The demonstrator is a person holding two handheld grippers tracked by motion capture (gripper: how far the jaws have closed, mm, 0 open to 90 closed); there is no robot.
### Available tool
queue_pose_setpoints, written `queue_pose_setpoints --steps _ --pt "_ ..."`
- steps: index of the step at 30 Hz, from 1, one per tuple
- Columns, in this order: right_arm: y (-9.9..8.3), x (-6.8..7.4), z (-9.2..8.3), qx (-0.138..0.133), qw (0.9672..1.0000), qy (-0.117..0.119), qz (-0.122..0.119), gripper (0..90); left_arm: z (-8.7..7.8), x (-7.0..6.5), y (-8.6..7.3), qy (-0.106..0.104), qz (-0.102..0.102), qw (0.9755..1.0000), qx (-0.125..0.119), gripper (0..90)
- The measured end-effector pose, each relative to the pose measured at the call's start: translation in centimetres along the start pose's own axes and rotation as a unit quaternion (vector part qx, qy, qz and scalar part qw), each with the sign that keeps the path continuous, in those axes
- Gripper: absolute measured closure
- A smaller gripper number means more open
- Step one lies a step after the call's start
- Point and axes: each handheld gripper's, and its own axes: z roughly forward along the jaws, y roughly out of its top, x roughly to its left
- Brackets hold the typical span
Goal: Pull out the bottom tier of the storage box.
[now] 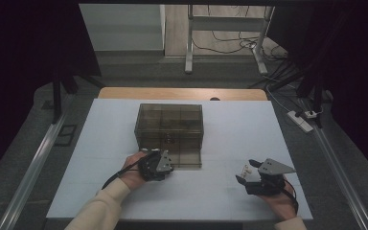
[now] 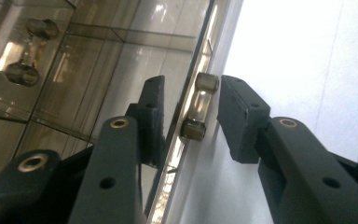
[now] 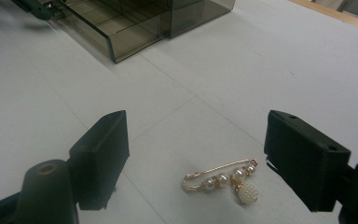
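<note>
From the high view, a white surface [image 1: 230,191] lies on a wooden top over grey floor, with a metal stand [image 1: 227,28], cables and a power strip [image 1: 303,120] behind. A smoky clear box [image 1: 170,125] stands mid-surface; the left gripper [image 1: 159,163] is at its drawer front, the right gripper [image 1: 251,176] well apart.

In the left gripper view, the fingers [image 2: 242,116] stand part-spread around the drawer knob [image 2: 198,107], not pressing it.

In the right gripper view, the fingers [image 3: 100,149] are spread wide over a pearl brooch [image 3: 226,181] lying on the surface, the pulled-out drawer [image 3: 114,25] beyond.
</note>
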Motion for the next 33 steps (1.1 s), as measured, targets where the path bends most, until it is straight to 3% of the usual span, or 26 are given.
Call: queue_pose_setpoints --steps 6,14,18,27,31,33 --pt "0.0 0.0 0.0 0.0 1.0 0.0 0.0 21.1 -1.3 0.2 -0.9 0.003 -0.056 0.9976 -0.041 51.7" --pt "0.0 0.0 0.0 0.0 1.0 -0.001 -0.001 21.1 -3.0 0.2 -2.7 -0.006 -0.134 0.9883 -0.074 48.9" --pt "0.0 0.0 -0.1 0.001 1.0 0.0 0.0 21.1 -3.6 -0.1 -3.4 -0.007 -0.156 0.9843 -0.082 47.5" --pt "0.0 0.0 0.0 0.001 1.0 -0.001 0.0 21.1 -5.1 -0.7 -4.9 0.002 -0.187 0.9785 -0.086 44.5" --pt "0.0 0.0 0.0 0.001 1.0 -0.001 0.0 21.1 -5.6 -1.0 -5.9 0.007 -0.213 0.9728 -0.09 42.5" --pt "0.0 0.0 0.0 0.002 1.0 0.0 0.0 21.1 -5.8 -1.2 -6.3 0.012 -0.218 0.9717 -0.09 42.1"
